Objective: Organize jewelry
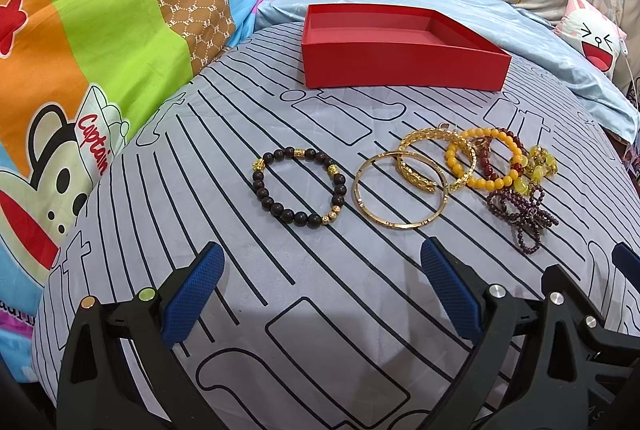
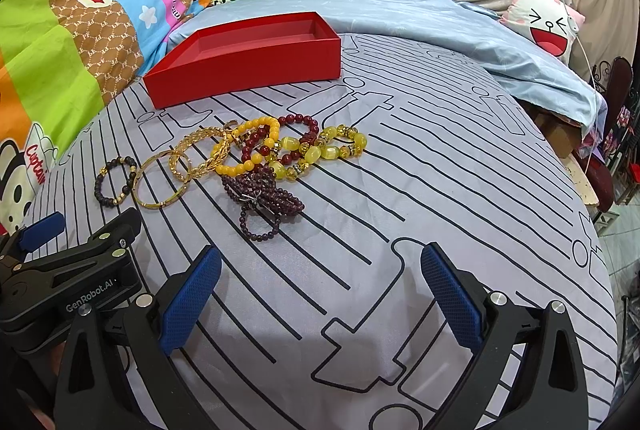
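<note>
Nothing is sorted yet: the red box (image 1: 404, 47) at upper centre sits empty, all bracelets (image 1: 460, 169) lie mid-frame, and the left gripper (image 1: 320, 294) and right gripper (image 2: 320, 294) gape wide, empty.

Occlusions / cut-offs, both wrist views

Right gripper (image 1: 624, 262) clipped by left view's right edge, jaw state unreadable there. Left gripper (image 2: 40, 226) clipped at right view's left edge, one blue pad showing. Red box (image 1: 400, 63) floor partly hidden behind its near wall. Dark red bead bracelet (image 1: 486, 165) partly under yellow bead bracelet (image 1: 480, 181). Small ring (image 2: 229, 126) behind the gold bangles too small to identify.
</note>
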Available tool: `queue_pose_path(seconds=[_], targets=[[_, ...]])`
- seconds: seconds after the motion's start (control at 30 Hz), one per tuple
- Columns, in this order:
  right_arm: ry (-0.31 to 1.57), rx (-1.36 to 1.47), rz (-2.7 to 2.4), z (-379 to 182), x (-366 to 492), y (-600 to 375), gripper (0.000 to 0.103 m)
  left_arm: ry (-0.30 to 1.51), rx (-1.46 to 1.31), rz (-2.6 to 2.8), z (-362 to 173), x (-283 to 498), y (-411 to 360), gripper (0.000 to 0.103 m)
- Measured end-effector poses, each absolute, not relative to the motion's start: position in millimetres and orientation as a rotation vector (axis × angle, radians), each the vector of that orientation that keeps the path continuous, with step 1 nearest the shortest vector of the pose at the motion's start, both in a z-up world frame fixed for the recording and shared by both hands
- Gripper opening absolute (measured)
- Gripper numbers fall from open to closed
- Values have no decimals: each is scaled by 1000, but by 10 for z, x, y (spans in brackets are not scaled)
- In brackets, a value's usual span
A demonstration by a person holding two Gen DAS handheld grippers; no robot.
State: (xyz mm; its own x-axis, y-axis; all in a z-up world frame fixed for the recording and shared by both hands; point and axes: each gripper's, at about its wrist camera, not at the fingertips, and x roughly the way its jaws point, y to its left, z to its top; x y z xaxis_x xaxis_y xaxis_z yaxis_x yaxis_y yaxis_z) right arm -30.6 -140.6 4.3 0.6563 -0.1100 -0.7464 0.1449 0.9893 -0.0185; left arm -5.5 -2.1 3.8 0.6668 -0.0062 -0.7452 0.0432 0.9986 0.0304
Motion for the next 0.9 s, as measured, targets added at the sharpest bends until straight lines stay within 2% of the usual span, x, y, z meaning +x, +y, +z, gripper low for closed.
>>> queue_pose_path(seconds=[0.9], targets=[[848,49,-136,50,-294,-1408,96,849,5,-33,28,-48,35,95]])
